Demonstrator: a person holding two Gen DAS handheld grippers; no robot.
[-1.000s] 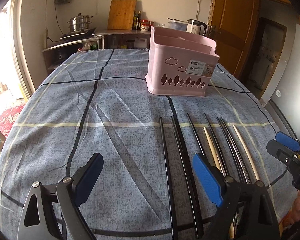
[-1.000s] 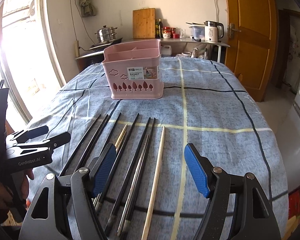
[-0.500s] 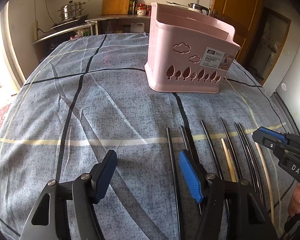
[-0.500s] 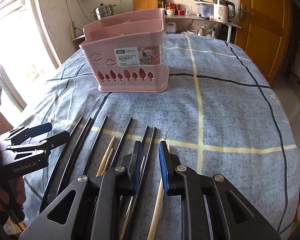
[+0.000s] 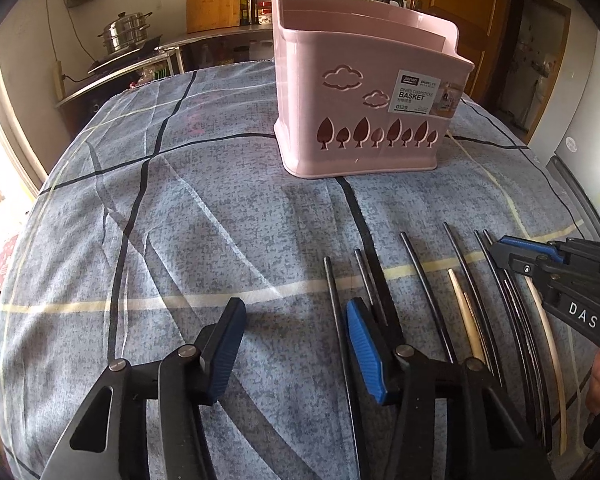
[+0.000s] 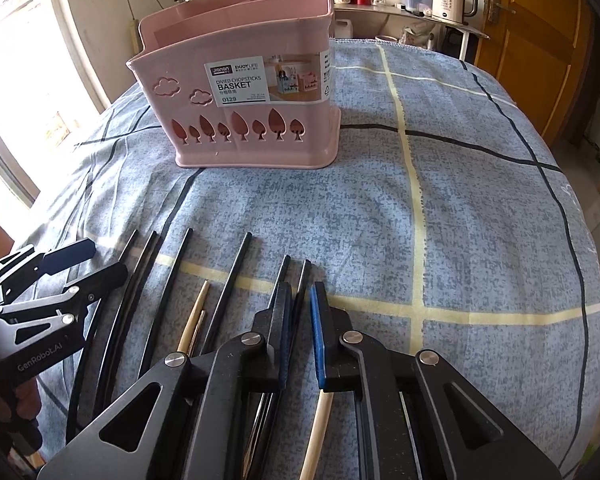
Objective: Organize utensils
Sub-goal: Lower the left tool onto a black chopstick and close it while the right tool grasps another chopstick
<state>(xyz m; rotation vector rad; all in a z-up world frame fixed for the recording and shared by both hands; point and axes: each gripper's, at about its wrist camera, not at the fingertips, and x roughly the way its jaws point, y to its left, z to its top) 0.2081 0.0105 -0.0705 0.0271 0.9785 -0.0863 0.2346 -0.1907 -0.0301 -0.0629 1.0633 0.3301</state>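
Your right gripper (image 6: 300, 320) jaws have just closed on a black chopstick (image 6: 302, 276), which points toward the basket (image 6: 240, 120); your left gripper (image 5: 294, 344) jaws, half apart, have been closing, with nothing between them.

Left wrist: I look steeply down, close over grey-blue checked tablecloth (image 5: 220, 220) | Right wrist: same tilt, from the right | Shared: pink plastic divided basket (image 5: 364, 120) (image 6: 240, 112), row of black and wooden chopsticks (image 5: 460, 300) (image 6: 236, 280).
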